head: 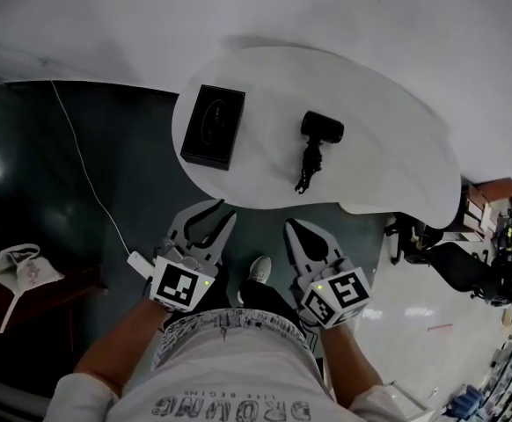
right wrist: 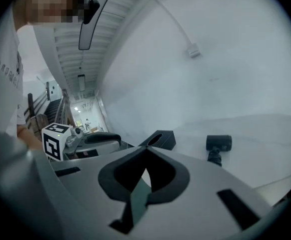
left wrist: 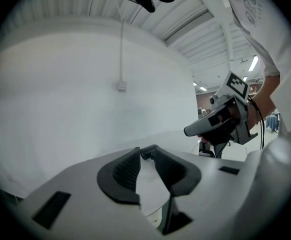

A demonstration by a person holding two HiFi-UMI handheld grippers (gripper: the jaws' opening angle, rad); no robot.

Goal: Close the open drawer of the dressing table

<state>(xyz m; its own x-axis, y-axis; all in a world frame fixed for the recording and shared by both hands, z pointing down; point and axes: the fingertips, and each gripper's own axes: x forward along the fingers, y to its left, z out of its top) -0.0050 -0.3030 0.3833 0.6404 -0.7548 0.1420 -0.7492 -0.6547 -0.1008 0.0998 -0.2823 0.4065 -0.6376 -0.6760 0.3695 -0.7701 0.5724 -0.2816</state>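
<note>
Well, drawer in no view, likely under near edge of dressing table surface [head: 388, 148]; open or shut, cannot tell. Left gripper [head: 228, 209], right gripper [head: 289, 224] off that near edge, both empty: left fingers [left wrist: 123, 171] narrow, right fingers [right wrist: 160, 176] tip to tip. If drawer stands out, push front square and centred, slowly, so box [head: 213, 126] and dryer [head: 322, 128] on surface stay put.

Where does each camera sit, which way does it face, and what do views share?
Head view: on the head, facing steeply down at white table, black box, hair dryer; left gripper, right gripper, forearms, shirt show.
Left gripper view: on the left gripper, facing over its jaws at the wall; right gripper and arm show.
Right gripper view: on the right gripper, facing across the table; left gripper shows.
Shared by head and right gripper views: black box, hair dryer.
</note>
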